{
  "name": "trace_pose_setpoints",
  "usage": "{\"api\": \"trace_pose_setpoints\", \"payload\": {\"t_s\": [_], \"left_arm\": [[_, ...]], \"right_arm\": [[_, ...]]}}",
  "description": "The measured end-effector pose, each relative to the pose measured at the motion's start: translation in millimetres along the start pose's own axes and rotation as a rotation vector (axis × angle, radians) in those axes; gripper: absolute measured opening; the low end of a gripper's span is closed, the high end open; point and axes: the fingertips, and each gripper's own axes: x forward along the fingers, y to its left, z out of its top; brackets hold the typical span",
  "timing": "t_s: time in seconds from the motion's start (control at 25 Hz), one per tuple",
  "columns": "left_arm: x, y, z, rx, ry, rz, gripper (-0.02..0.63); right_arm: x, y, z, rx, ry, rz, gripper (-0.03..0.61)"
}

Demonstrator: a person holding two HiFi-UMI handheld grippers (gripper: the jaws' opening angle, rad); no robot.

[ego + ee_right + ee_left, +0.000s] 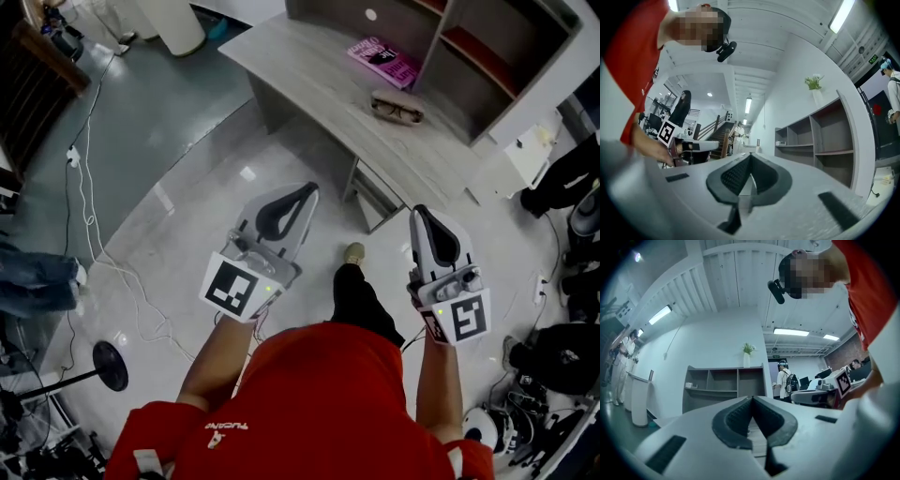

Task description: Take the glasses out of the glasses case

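Your left hand-held gripper [307, 189] and right hand-held gripper [419, 211] are pressed together, empty, well apart from the tan glasses case [397, 106] on the pale wooden surface [309, 66]; arrive unopened and you could shove it.

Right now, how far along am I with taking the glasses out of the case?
Nothing looks done: the glasses case lies on the desk, the glasses seemingly still in it. In hand: nothing; the left hand-held gripper and right hand-held gripper are both shut and empty, short of the desk. Left: reach the case and lift the glasses out.
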Motion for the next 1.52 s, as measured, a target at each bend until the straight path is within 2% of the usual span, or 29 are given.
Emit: {"api": "trace_pose_setpoints", "payload": {"t_s": [0.24,0.36,0.64,0.8,1.0,1.32,1.52], "left_arm": [[87,41,-41,-0.003,0.07,0.013,0.009],[128,59,-64,-0.016,0.105,0.023,0.011],[200,84,-119,-0.031,0.196,0.019,0.011],[220,93,-159,-0.044,0.292,0.002,0.011],[243,104,-210,-0.041,0.366,-0.025,0.011],[277,119,-278,-0.13,0.576,-0.124,0.012],[288,122,-312,-0.142,0.69,-0.183,0.014]], "right_arm": [[52,-77,-31,-0.003,0.033,0.017,0.005],[74,-110,-59,0.009,0.105,0.039,0.005],[119,-168,-105,0.01,0.172,0.093,0.005],[136,-184,-130,0.014,0.23,0.097,0.005],[153,-196,-161,0.019,0.303,0.085,0.005],[179,-215,-212,0.025,0.43,0.016,0.005],[189,-226,-239,0.007,0.476,-0.027,0.005]]}}
